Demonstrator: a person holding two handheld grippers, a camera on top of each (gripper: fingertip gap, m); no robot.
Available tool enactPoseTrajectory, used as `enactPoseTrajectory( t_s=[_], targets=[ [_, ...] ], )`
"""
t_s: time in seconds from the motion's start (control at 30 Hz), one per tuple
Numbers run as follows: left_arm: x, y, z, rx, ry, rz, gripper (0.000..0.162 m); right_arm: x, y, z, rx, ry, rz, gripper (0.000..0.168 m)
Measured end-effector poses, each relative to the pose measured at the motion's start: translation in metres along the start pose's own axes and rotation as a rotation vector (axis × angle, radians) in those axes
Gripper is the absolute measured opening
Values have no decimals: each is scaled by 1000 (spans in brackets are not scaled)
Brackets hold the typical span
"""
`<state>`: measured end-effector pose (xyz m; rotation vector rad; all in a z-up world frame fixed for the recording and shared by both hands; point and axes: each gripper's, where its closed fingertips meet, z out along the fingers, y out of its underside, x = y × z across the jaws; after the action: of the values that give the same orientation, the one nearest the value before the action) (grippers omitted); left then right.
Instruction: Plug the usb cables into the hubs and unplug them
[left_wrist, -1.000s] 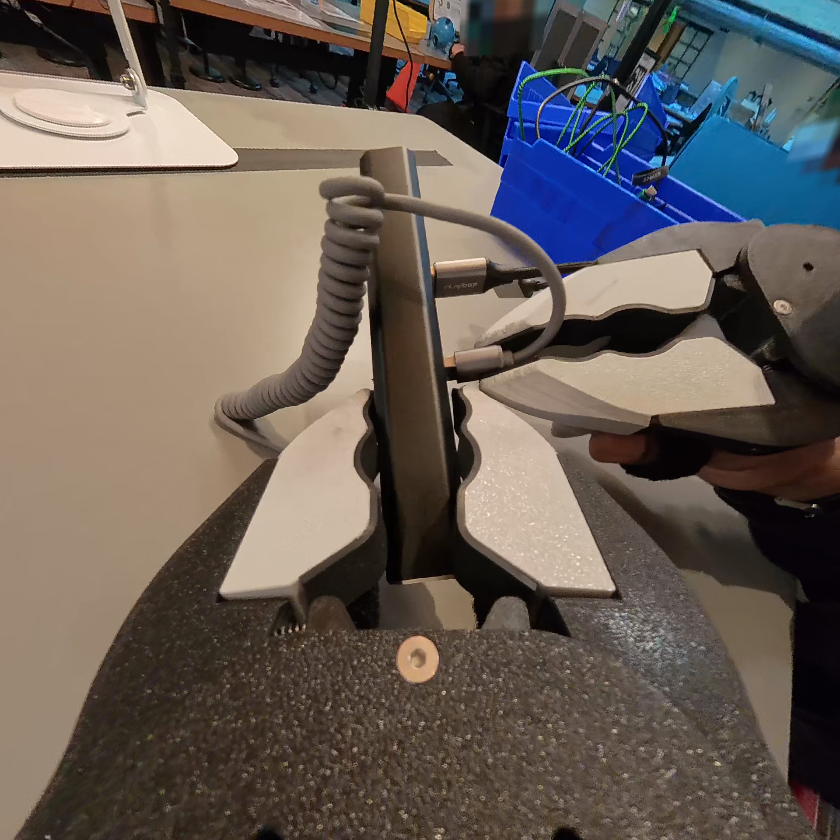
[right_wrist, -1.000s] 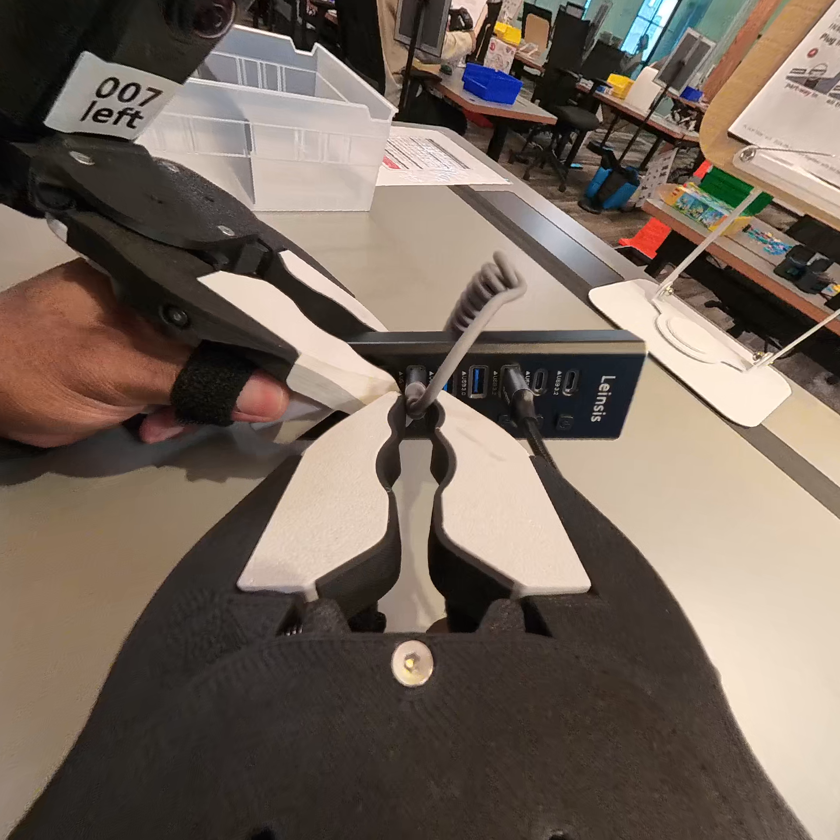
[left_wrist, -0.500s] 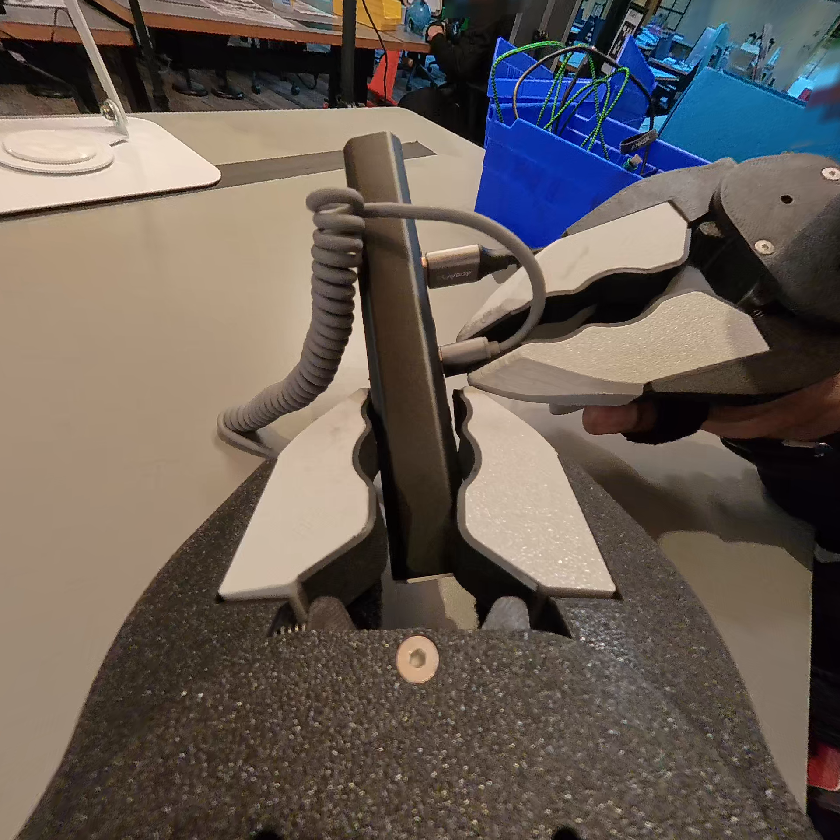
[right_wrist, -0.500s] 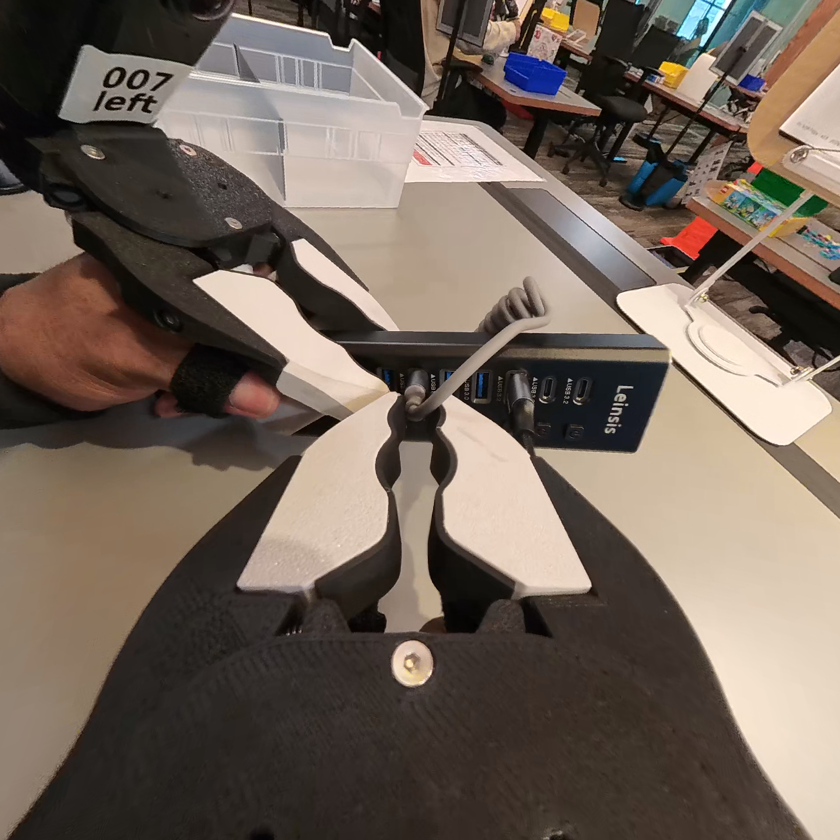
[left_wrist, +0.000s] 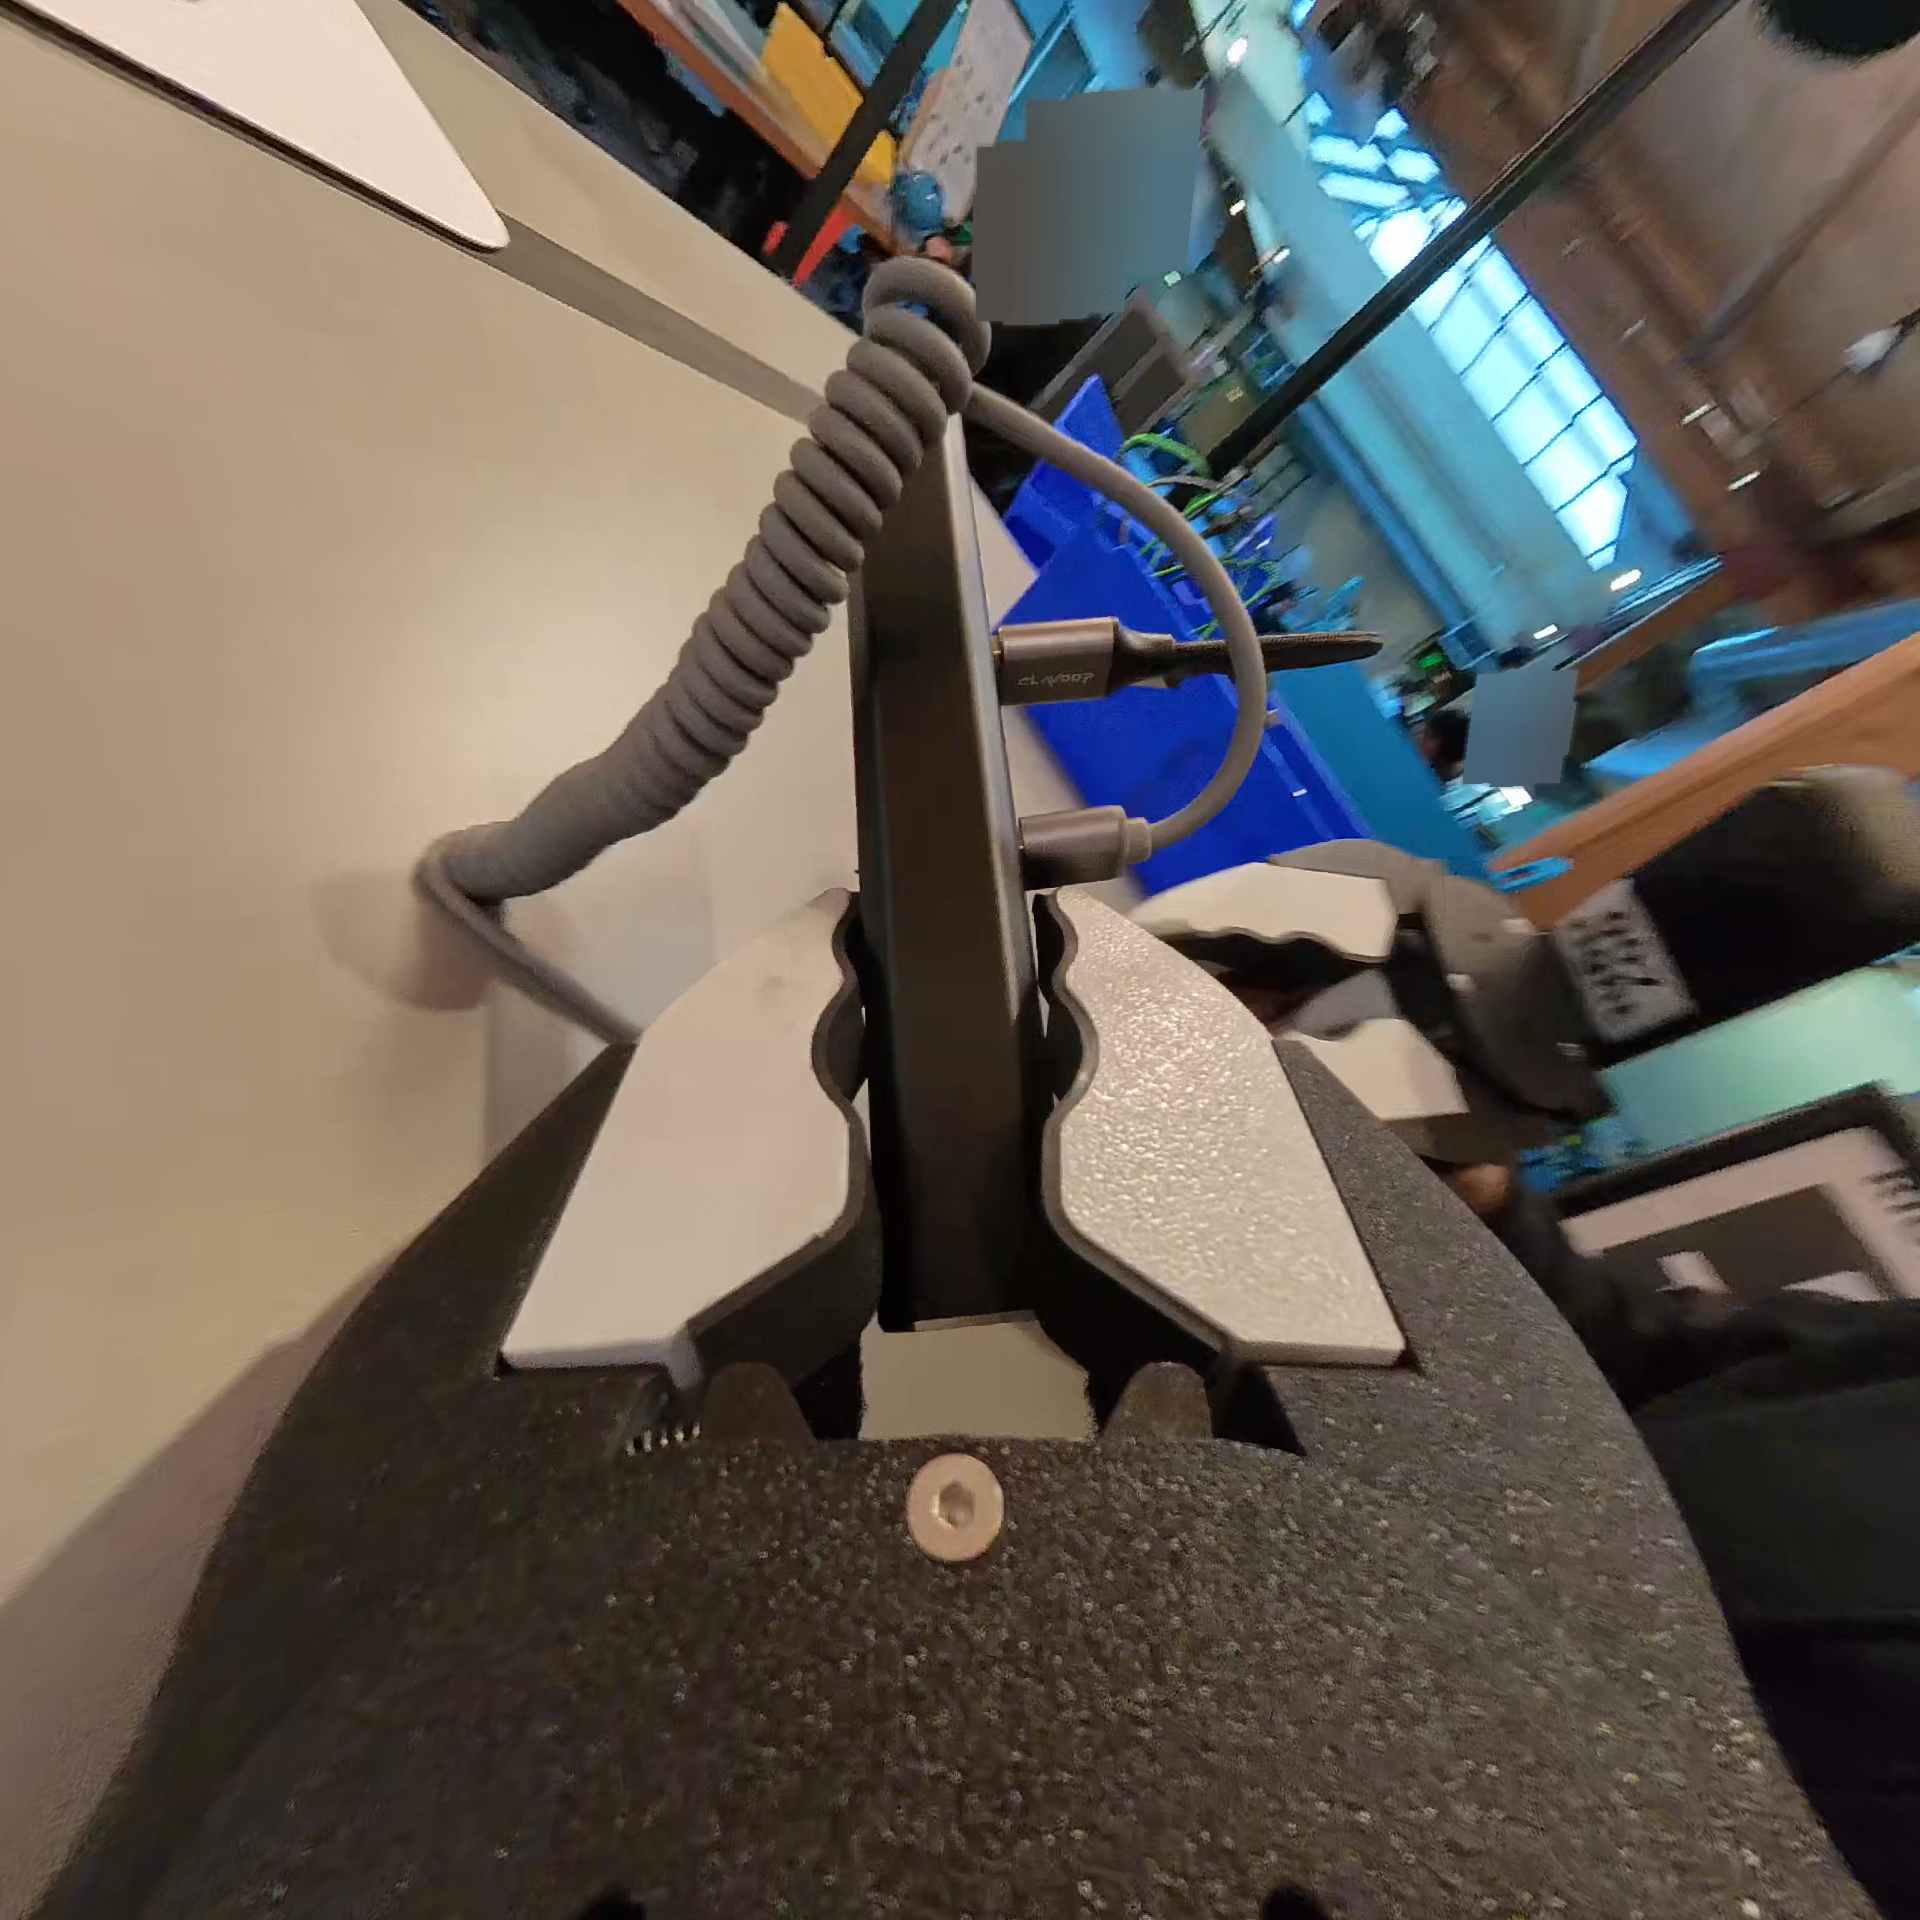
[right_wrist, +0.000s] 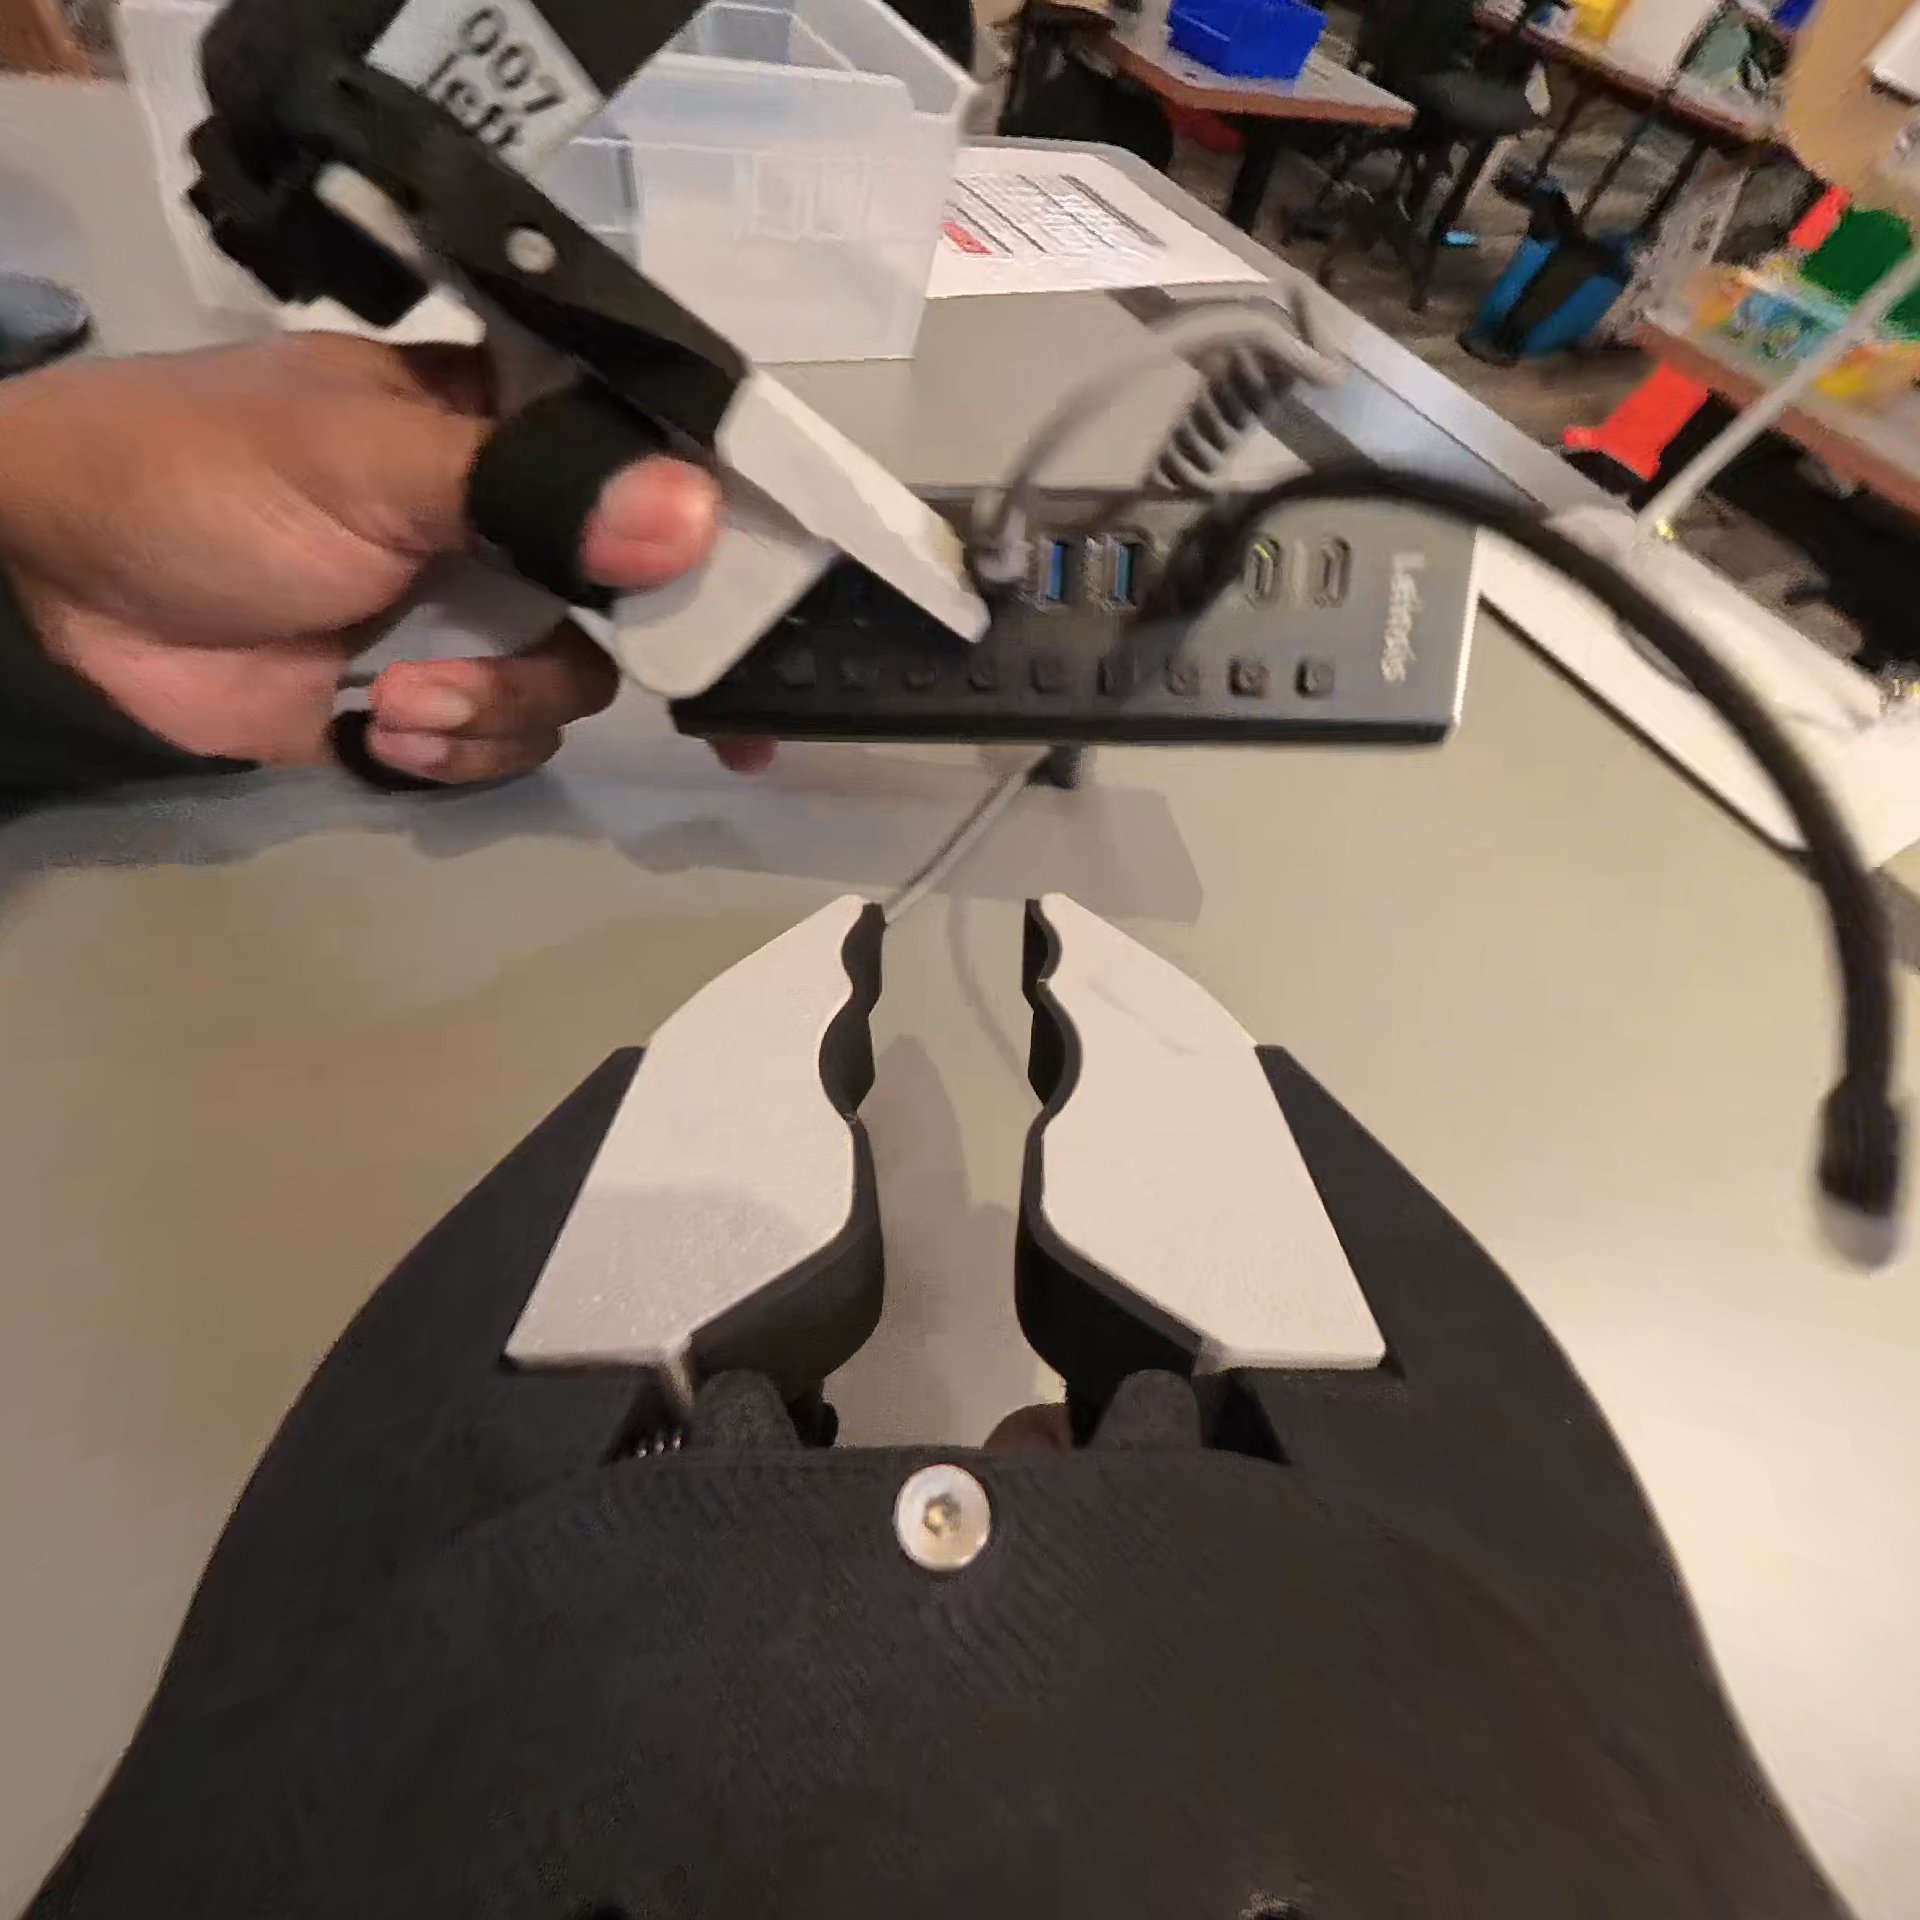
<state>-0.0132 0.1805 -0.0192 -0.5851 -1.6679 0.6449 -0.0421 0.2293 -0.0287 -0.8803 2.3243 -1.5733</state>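
Note:
My left gripper (left_wrist: 945, 914) is shut on the near end of a dark USB hub (left_wrist: 935, 790) and holds it tilted above the table. A grey coiled cable (left_wrist: 790, 582) loops over the hub, and its plug (left_wrist: 1081, 836) sits in a port. A black braided cable (left_wrist: 1247, 649) is plugged in above it. In the right wrist view the hub (right_wrist: 1143, 675) hangs in the left gripper (right_wrist: 831, 540). The black cable (right_wrist: 1766, 748) arcs right to a free end (right_wrist: 1860, 1164). My right gripper (right_wrist: 951, 914) is open and empty, a short way back from the hub.
A clear plastic bin (right_wrist: 769, 208) and a printed sheet (right_wrist: 1070, 229) lie behind the hub. A white stand base (left_wrist: 312, 94) lies at the table's far side. Blue bins (left_wrist: 1122, 686) with cables stand beyond the table edge. Tip to tip, the grippers are about 7 cm apart.
My right gripper let go of the grey plug, opened and drew back from the hub. My left gripper lifted and tilted the hub, and both cables stayed plugged in.

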Motion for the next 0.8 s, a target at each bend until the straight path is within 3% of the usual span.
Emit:
enactPoseTrajectory(
  t_s=[0.1, 0.2, 0.43, 0.63, 0.8],
  targets=[
    [16, 1, 3, 16, 135, -143, 30, 15, -1, 3, 48, -8, 186, 27],
    [28, 4, 5, 12, 209, -224, 30, 21, -12, 4, 161, -129, 439, 32],
    [42, 5, 5, -15, 234, -220, 30, 20, -35, 2, 355, -401, 830, 39],
    [58, 7, 8, -61, 267, -207, 30, 25, -41, -3, 431, -485, 978, 39],
    [72, 11, 17, -111, 285, -171, 30, 23, -51, -6, 464, -500, 988, 40]
  ],
)
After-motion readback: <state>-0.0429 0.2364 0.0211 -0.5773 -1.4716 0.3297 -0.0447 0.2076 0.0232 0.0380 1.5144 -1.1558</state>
